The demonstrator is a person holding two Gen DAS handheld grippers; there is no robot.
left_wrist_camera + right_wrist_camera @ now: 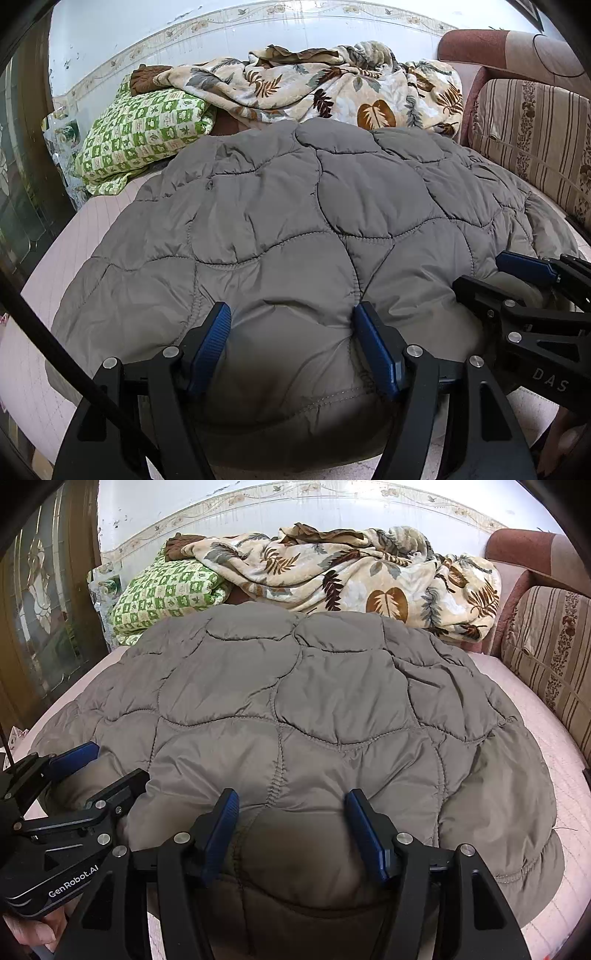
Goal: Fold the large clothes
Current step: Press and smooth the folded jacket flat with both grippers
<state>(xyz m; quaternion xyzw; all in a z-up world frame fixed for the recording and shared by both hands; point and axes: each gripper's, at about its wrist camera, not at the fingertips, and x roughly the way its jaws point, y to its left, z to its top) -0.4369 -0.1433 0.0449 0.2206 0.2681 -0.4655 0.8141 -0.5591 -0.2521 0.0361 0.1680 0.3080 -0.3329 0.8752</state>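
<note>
A grey quilted jacket (280, 221) lies spread on the pink bed sheet (33, 332); it also fills the right wrist view (295, 709). My left gripper (291, 325) is open, its blue-padded fingers (216, 332) straddling a bulge at the jacket's near edge. My right gripper (291, 812) is open too, its fingers (364, 830) astride the near edge of the jacket. The right gripper also shows at the right of the left wrist view (524, 280), the left gripper at the left of the right wrist view (74, 771). They sit side by side.
A leaf-print blanket (332, 88) and a green checked pillow (144, 129) lie bunched at the far end of the bed against a white wall. A striped sofa cushion (535, 140) borders the right side. A dark wooden door (44, 609) stands on the left.
</note>
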